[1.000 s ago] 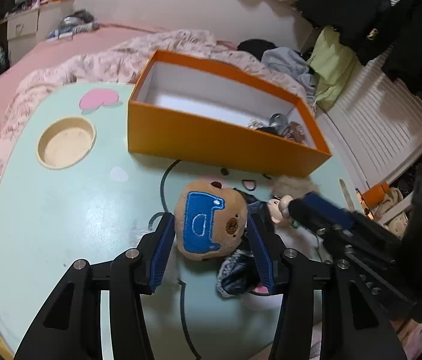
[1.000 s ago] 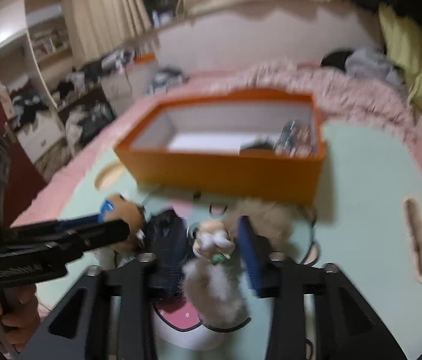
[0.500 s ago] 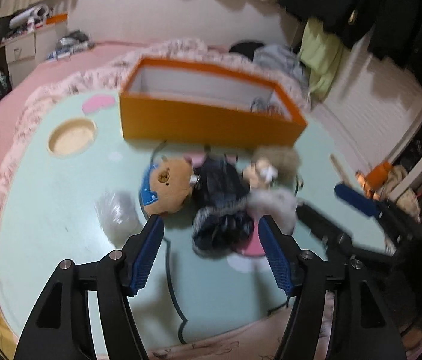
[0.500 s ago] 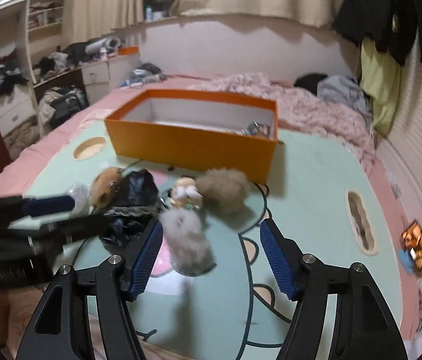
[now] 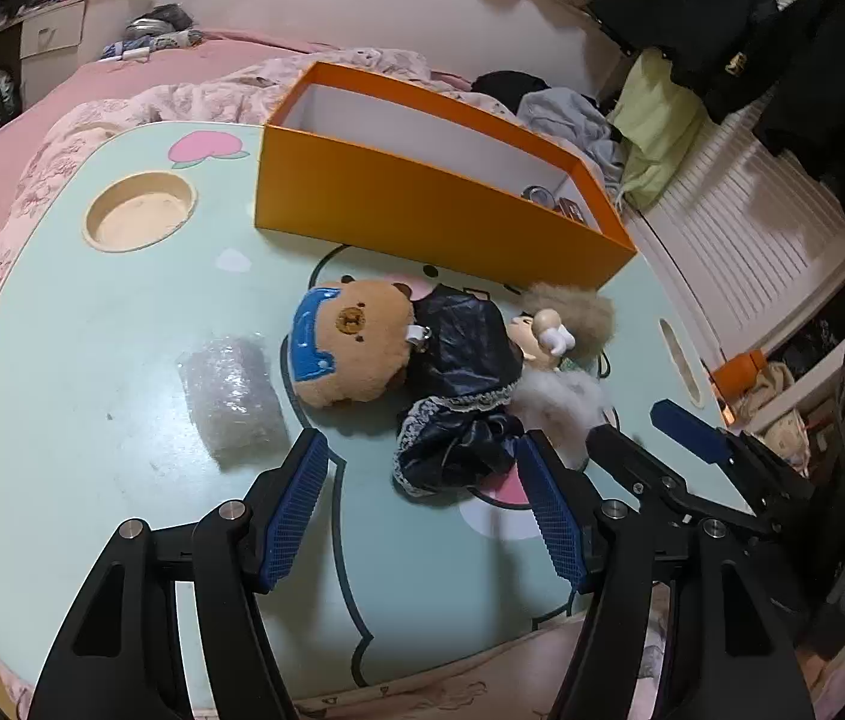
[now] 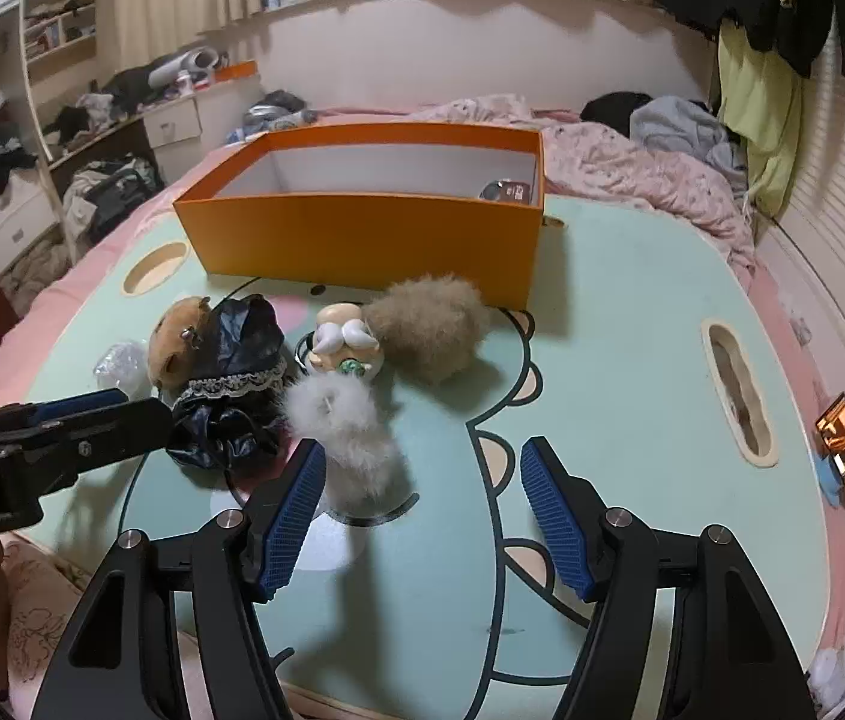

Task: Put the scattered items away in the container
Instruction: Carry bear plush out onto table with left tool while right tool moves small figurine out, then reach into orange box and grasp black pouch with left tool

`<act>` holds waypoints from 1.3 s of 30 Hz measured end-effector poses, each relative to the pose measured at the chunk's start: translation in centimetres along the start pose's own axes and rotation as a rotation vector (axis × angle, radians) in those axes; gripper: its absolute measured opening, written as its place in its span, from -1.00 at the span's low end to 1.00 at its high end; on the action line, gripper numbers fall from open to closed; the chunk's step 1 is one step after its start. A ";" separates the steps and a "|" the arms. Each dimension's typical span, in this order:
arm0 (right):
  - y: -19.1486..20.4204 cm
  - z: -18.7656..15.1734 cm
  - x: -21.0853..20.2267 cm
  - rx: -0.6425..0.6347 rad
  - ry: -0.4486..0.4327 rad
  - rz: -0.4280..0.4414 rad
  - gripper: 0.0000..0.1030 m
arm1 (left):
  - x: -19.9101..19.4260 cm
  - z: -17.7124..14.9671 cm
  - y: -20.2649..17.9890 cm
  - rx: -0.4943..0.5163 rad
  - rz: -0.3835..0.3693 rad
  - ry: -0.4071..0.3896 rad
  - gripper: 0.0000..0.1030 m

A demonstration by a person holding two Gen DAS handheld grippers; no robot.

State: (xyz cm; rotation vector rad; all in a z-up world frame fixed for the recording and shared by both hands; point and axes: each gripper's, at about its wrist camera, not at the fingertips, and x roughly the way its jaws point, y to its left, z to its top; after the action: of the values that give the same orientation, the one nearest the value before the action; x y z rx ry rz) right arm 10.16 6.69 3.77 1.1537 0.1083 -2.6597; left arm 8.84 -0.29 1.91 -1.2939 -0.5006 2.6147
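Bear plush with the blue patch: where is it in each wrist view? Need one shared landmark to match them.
Left wrist: bear plush at centre, on the table just beyond the open left gripper, head toward the viewer's left.
Right wrist: bear plush at left of centre, partly behind its dark dress.
Shared landmark: orange box, behind the plush in both.

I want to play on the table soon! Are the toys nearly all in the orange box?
Not yet. Something small already sits in the orange box, in its far right corner. Both tools, left and right, are open and hold nothing. Still on the table: the bear plush, the dark dress, the little doll, two fluffy pom-poms and a plastic wrap bundle.
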 end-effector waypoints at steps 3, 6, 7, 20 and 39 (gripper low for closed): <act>-0.3 0.0 0.0 0.010 0.005 0.004 0.32 | 0.0 0.0 0.2 -0.008 -0.005 0.007 0.28; -0.4 0.0 -0.2 0.012 0.000 0.005 0.32 | 0.0 -0.1 0.2 -0.010 -0.006 0.007 0.28; -0.4 0.0 -0.2 0.012 0.001 0.006 0.32 | 0.0 -0.2 0.2 -0.007 -0.005 0.005 0.28; -1.4 -0.1 -0.3 0.045 0.004 0.035 0.32 | 0.4 -0.1 -0.2 -0.002 -0.004 0.019 0.28; -3.6 0.0 -0.6 0.128 -0.042 0.094 0.32 | -1.0 10.5 -4.2 0.054 -0.136 -0.002 0.28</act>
State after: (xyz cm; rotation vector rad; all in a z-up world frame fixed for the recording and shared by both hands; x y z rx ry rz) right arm 9.66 10.28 4.05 1.1105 -0.1221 -2.6383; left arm 1.17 1.01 10.17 -1.1976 -0.4959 2.5008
